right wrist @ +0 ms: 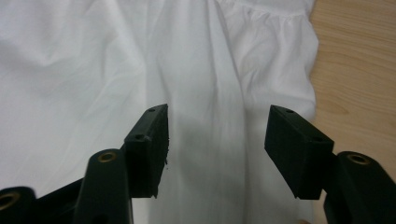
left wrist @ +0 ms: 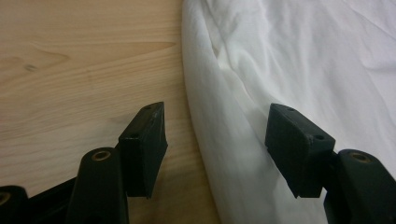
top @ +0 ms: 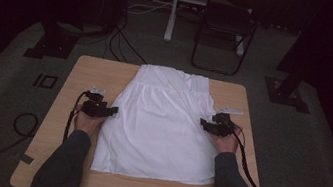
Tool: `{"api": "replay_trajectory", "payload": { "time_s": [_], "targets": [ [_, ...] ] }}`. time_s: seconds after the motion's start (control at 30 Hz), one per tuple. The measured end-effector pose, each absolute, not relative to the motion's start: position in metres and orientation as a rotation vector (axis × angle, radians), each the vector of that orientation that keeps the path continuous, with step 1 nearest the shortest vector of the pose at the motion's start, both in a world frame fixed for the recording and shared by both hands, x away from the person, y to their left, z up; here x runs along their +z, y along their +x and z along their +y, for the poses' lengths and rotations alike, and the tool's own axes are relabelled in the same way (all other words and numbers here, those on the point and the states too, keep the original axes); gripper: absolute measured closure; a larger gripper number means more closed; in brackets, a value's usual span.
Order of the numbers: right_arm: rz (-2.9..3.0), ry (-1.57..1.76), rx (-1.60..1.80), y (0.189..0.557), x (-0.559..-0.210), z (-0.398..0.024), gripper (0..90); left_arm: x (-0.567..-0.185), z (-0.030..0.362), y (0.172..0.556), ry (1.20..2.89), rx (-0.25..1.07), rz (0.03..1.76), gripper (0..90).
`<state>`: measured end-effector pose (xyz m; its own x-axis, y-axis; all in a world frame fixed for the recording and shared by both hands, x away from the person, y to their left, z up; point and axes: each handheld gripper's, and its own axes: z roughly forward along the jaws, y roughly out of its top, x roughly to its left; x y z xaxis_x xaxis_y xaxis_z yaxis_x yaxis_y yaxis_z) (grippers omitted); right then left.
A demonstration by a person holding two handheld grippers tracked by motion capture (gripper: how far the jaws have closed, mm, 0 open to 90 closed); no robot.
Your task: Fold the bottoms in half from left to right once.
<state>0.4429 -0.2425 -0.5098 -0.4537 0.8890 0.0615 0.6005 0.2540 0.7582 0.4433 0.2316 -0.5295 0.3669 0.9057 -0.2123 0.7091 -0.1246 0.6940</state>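
While both my grippers sit at the sides of the white garment (top: 160,123), nothing's gripped yet. Left gripper (top: 112,111) is at the cloth's left edge, jaws apart: in the left gripper view (left wrist: 215,140) one jaw's over bare wood, the other over fabric, w/ the rolled edge running between them. Right gripper (top: 203,123) is at the right edge, jaws apart too; in the right gripper view (right wrist: 217,140) both jaws hang over white cloth, and I can't tell if they touch it.

Garment lies flat mid-table (top: 81,75), narrow gathered end far from me, wide hem near me. Looks thin, light, v. soft, so I reckon it'll sag and crease the sec it's lifted, and it may slide on the smooth wood. Not fragile, no weight to speak of.

Best hold, imo: pinch the side edges, both layers, same height each side. On the left the thick rolled edge gives most to bite. Shallow bite = slips out.
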Motion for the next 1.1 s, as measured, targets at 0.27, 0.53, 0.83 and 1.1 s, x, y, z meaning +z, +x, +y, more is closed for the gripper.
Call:
{"api": "replay_trajectory", "payload": {
  "time_s": [0.27, 0.53, 0.83, 1.1],
  "targets": [
    [2.220, 1.362, 0.933, 0.463, -0.522, -0.234, 88.6, -0.535, 0.229, 0.446, 1.922, 0.277, 1.364, 81.2],
    [2.006, 1.465, 0.907, 0.460, -0.511, -0.271, 89.0, -0.522, 0.237, 0.421, 1.866, 0.375, 1.300, 89.4],
    [2.122, 1.474, 0.879, 0.435, -0.539, -0.276, 88.9, -0.534, 0.241, 0.390, 1.921, 0.390, 1.261, 89.5],
    [2.162, 1.412, 0.872, 0.376, -0.539, -0.275, 89.0, -0.529, 0.246, 0.335, 1.965, 0.405, 1.209, 89.4]
  ]
}}
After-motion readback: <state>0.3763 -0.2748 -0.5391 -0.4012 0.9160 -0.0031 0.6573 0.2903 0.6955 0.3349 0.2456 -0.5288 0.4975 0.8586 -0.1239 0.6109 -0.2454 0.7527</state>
